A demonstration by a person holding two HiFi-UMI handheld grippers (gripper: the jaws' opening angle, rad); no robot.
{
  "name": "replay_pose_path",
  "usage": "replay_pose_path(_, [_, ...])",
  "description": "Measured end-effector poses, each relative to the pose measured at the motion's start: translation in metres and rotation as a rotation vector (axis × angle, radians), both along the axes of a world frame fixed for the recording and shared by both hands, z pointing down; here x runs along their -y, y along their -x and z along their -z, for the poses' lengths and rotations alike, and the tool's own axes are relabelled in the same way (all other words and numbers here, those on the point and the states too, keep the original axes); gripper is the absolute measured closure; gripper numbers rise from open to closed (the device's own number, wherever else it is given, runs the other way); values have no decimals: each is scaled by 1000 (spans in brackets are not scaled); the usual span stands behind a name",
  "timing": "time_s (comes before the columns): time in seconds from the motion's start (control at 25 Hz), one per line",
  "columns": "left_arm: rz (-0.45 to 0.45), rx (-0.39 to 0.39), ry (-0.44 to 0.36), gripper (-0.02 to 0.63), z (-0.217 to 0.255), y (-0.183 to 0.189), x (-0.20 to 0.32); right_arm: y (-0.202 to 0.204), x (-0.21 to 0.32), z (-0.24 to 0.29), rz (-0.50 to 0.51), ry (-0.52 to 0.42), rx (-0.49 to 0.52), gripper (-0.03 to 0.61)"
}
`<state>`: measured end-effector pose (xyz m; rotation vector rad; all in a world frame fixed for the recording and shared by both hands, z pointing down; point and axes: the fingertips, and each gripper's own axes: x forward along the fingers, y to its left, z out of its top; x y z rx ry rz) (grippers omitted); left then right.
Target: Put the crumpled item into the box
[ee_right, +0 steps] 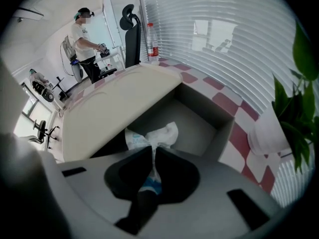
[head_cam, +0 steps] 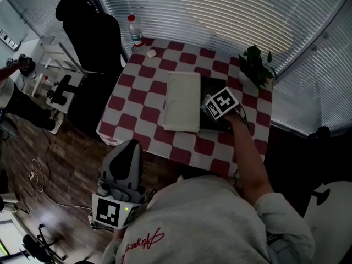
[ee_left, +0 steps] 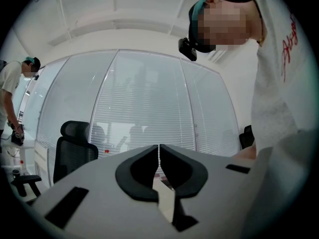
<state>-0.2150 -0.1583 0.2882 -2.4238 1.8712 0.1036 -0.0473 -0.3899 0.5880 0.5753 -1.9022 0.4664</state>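
Nearest, the left tongs (ee_left: 159, 156) hang short of the tabletop (head_cam: 144, 114), pressed together on nothing; the right tongs (ee_right: 152, 156) pinch the crumpled item (ee_right: 158, 133) inside the open box (ee_right: 225, 133), pale lid (ee_right: 114, 103) alongside; a bottle (head_cam: 135, 32) stands at the far corner

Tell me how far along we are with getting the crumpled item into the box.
Done: the box is open, its lid sits aside, and the crumpled item is picked up. In hand: the right gripper pinches it above the box's inside. To do: let go so it drops in. The left gripper is shut and empty.
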Motion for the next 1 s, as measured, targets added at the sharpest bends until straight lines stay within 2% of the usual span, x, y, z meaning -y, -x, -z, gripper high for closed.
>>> replay_pose_path(0.16, [-1,4,-3,589,1,-2,-1,1,-3,0,32,-14,-5,541])
replay_pose_path(0.36, [1,8,1,589,1,-3,-5,1,-3,4,5,-23,24,538])
replay_pose_path(0.52, [-2,1,-10,589,4,-5,-6,-2,-4,5,0,-36,27,502])
replay_pose_path(0.72, [-8,6,-16,589,6,-9,-6,-5,-6,14,-8,-61,43,490])
replay_pose_path(1.0, [-19,21,-13,589,5,-15,-12,-7,-13,22,-28,-81,119,466])
